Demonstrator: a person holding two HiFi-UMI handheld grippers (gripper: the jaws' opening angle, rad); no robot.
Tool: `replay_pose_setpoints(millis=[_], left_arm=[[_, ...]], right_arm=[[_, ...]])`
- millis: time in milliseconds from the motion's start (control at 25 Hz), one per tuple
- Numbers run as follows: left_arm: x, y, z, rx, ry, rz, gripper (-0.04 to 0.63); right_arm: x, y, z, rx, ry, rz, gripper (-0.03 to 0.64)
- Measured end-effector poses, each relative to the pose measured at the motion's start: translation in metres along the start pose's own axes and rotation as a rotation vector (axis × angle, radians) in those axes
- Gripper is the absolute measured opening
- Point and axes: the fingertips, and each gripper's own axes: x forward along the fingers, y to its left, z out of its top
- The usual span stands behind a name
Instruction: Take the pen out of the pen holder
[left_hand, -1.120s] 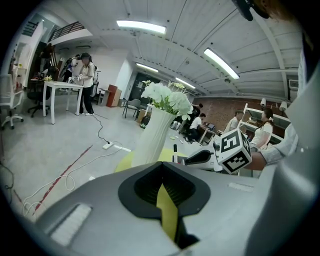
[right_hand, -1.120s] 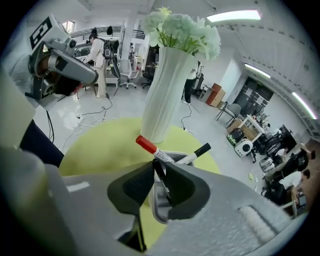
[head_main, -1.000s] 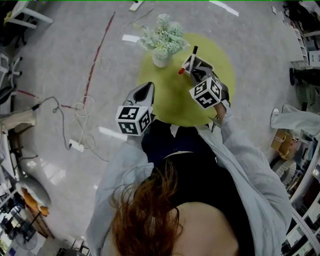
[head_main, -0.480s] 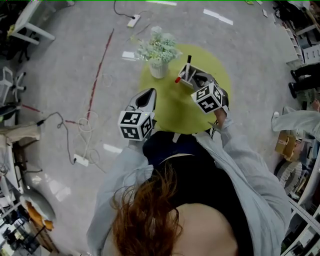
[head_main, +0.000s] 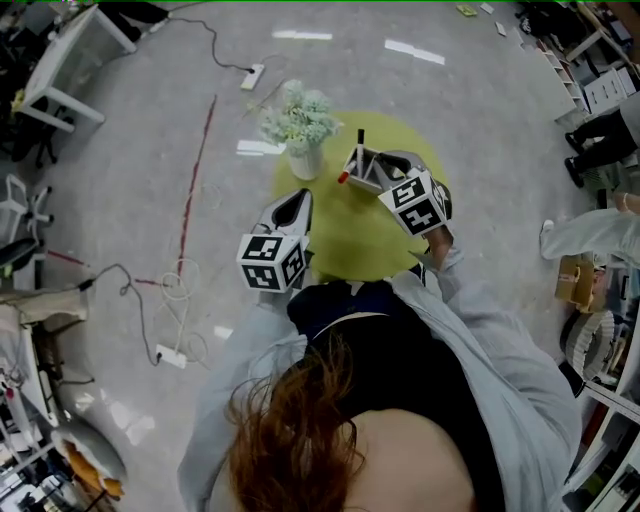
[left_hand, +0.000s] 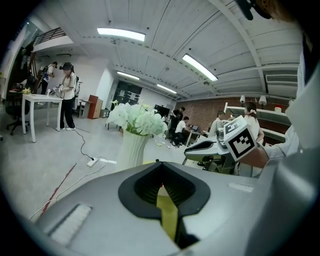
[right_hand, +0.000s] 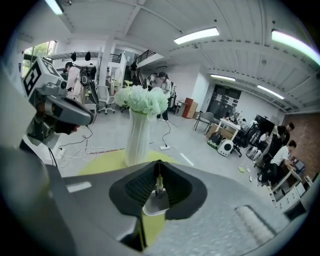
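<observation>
On the round green table (head_main: 345, 240) stands a pale pen holder (head_main: 366, 170); a black pen (head_main: 360, 140) sticks up from it and a red-tipped one (head_main: 343, 177) leans out to the left. My right gripper (head_main: 378, 160) is at the holder. In the right gripper view its jaws (right_hand: 158, 165) are shut on a thin yellowish pen (right_hand: 159, 184), whose dark lower end hangs just above the holder's rim (right_hand: 155, 208). My left gripper (head_main: 297, 197) hovers at the table's near left with its jaws (left_hand: 159, 165) shut on nothing.
A white vase of pale flowers (head_main: 303, 158) stands on the table, left of the holder, and rises straight ahead of both grippers (left_hand: 131, 150) (right_hand: 139, 140). Cables and a power strip (head_main: 170, 357) lie on the floor to the left. People work at desks farther off.
The right gripper has risen a little at the holder and rolled, with the pen still in it. The left gripper has lifted slightly. The head view has shifted.
</observation>
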Motion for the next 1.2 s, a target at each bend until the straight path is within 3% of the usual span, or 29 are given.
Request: replay_pose_setpoints(millis=[360, 560, 800, 1200], left_arm=[[0.008, -0.019, 0.031, 0.092, -0.031, -0.117, 0.017], [0.014, -0.027, 0.042, 0.135, -0.036, -0.182, 0.017], [0.025, -0.055, 0.05, 0.172, -0.033, -0.256, 0.017], [0.041, -0.079, 0.052, 0.193, -0.014, -0.331, 0.017]], right_arm=[[-0.057, -0.013, 0.05, 0.173, -0.188, -0.068, 0.04], [-0.091, -0.023, 0.059, 0.258, -0.268, -0.158, 0.04], [-0.142, -0.037, 0.033, 0.383, -0.31, -0.266, 0.04], [-0.172, -0.043, -0.031, 0.511, -0.23, -0.362, 0.041]])
